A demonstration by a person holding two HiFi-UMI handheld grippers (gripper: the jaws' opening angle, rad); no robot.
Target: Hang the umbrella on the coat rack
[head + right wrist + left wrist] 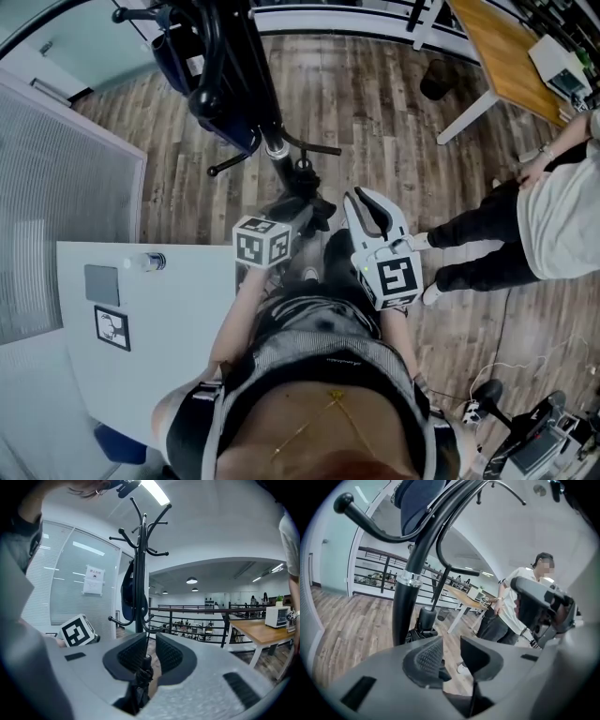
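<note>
Clamping folded umbrella [142, 674] in right gripper [150, 641], upright, stubby handle end up between pads; leaves top free to reach hook. Holding left gripper [451, 646] parted and empty, off umbrella, just beside it; probably freed to steady or guide. Facing coat rack [139, 573] just ahead, pole lined up past right jaws; suits straight approach. Avoiding dark bag [127, 592] hung on rack's left side; aiming likely for bare upper hooks [158, 553]. Farther right, bystander [562, 206] well apart, no obstruction.
</note>
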